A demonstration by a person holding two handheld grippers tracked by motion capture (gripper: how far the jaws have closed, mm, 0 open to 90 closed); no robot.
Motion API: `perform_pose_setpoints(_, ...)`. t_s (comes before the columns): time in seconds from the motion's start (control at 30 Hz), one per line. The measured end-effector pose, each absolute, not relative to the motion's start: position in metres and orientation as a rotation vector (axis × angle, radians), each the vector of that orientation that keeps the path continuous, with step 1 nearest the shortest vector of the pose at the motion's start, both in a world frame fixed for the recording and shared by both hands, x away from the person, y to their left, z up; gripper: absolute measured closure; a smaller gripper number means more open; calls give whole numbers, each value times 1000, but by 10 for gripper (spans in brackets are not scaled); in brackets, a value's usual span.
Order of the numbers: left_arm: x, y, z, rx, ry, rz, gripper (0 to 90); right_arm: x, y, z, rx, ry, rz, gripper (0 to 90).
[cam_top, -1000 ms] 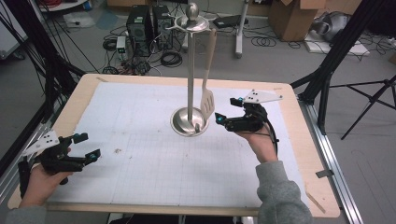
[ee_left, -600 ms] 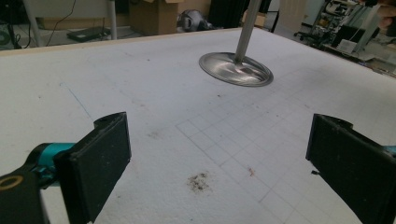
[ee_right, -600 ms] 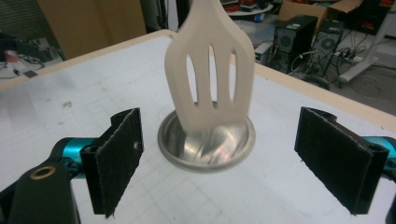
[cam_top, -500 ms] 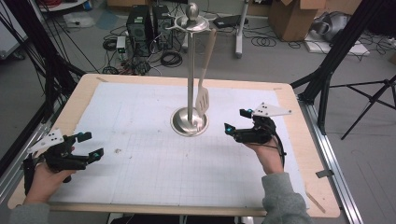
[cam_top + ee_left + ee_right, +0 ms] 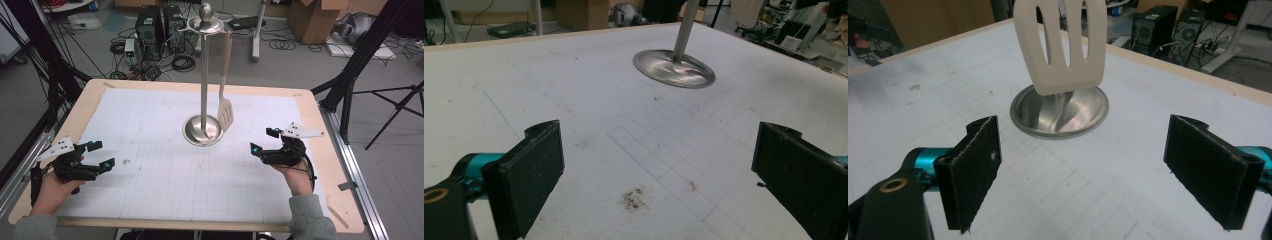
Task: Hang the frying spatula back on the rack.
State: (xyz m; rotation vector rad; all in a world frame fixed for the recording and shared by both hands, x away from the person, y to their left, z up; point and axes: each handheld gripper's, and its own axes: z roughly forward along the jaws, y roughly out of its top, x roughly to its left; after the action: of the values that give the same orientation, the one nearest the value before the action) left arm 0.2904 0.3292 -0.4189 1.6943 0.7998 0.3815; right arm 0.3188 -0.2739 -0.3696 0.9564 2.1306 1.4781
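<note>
Slotted spatula [image 5: 226, 111] hangs by its handle from the top ring of the steel utensil stand [image 5: 202, 131] mid-bench, blade just above the round base, so it's free to lift off. Right gripper [image 5: 263, 141] sits near it, jaws spread wide and empty, aimed at the blade [image 5: 1060, 47], probably lining up a grab. Left gripper [image 5: 99, 155] is parked well apart at the bench [image 5: 320, 200] edge, also spread, out of the way.
</note>
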Motion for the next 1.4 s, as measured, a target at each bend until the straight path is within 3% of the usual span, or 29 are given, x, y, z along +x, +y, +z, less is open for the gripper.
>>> perform_pose_setpoints(1.4,291,328,-420,1707,807,378,69,269,-350,-412,1158,1972,1500,126)
